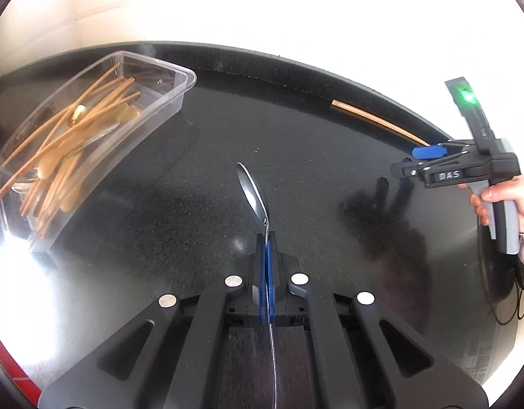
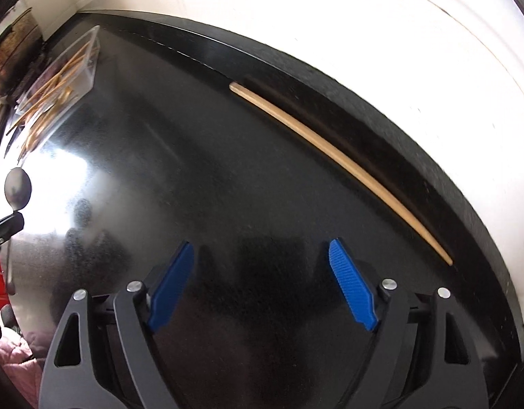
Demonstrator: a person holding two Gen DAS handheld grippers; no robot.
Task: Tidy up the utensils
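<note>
One shiny steel spoon [image 1: 253, 192] stands clamped in left gripper [image 1: 267, 255]; right gripper [image 2: 262, 272] gapes empty

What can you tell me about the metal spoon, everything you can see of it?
The metal spoon is shiny silver, with a mirror-like oval bowl and a thin, slender handle. The left tool is shut on its neck, blue pads pinching it edge-on. It is lifted above the black countertop, bowl pointing forward, touching nothing else.
</note>
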